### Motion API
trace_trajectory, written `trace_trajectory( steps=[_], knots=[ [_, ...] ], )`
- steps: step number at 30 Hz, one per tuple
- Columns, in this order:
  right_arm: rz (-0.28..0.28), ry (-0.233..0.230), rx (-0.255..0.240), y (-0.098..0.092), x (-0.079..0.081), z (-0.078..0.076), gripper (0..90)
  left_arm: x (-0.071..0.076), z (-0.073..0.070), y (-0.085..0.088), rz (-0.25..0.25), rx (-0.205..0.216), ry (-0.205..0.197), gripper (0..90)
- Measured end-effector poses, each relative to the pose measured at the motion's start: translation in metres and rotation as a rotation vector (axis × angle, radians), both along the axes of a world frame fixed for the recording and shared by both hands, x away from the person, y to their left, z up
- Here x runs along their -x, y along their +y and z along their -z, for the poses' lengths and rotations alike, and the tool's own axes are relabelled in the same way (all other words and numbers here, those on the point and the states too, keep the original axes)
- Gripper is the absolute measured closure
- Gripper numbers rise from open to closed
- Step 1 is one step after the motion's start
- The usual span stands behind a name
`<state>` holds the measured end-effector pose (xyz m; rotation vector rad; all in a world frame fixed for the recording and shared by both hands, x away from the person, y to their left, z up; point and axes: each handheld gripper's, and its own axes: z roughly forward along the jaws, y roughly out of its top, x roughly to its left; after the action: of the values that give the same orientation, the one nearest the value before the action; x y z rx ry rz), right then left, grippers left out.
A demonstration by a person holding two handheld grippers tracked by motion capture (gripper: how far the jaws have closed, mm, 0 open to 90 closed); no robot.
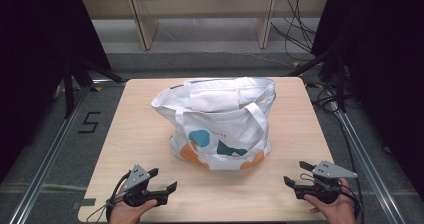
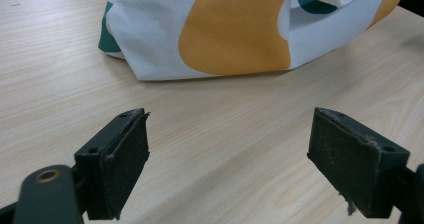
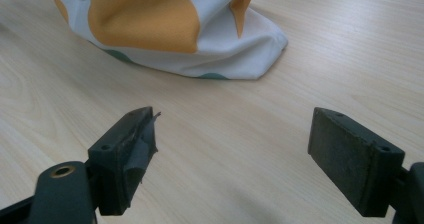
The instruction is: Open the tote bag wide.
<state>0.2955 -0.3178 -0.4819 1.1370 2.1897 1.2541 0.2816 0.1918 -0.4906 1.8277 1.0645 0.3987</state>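
Observation:
A white cloth tote bag (image 1: 220, 119) with orange and teal patches stands upright in the middle of the wooden table (image 1: 150, 134), its mouth open and its handles drooping. My left gripper (image 1: 162, 180) rests near the front left edge, open, nothing between its jaws. My right gripper (image 1: 297, 173) sits near the front right edge, open and empty too. In the left gripper view the bag's lower corner (image 2: 220, 34) lies ahead of my gripper (image 2: 230, 156). The right gripper view shows the bag's other bottom corner (image 3: 200, 34) beyond my gripper (image 3: 232, 156).
Bare wood lies between the bag and both grippers. Metal rails (image 1: 45, 164) run along both sides of the table. A wooden shelf frame (image 1: 200, 14) stands behind, with cables (image 1: 295, 29) on the floor at the back right.

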Motion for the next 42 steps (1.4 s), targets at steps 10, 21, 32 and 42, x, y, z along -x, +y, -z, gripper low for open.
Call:
trace_trajectory(
  steps=[10,21,32,42],
  knots=[
    [0.002,-0.007,0.004,0.0,0.0,0.0,21.1,-0.002,-0.001,0.002,0.007,-0.017,-0.007,17.1],
    [-0.032,-0.056,-0.019,0.002,-0.004,-0.014,16.2,-0.003,-0.011,0.001,0.034,0.021,0.005,30.4],
    [-0.079,-0.142,-0.043,0.01,-0.022,-0.06,49.2,-0.007,-0.047,0.008,0.073,0.02,-0.069,71.0],
    [-0.168,-0.267,-0.052,0.025,-0.043,-0.116,85.7,-0.034,-0.1,0.012,0.09,0.099,-0.146,88.8]
  ],
)
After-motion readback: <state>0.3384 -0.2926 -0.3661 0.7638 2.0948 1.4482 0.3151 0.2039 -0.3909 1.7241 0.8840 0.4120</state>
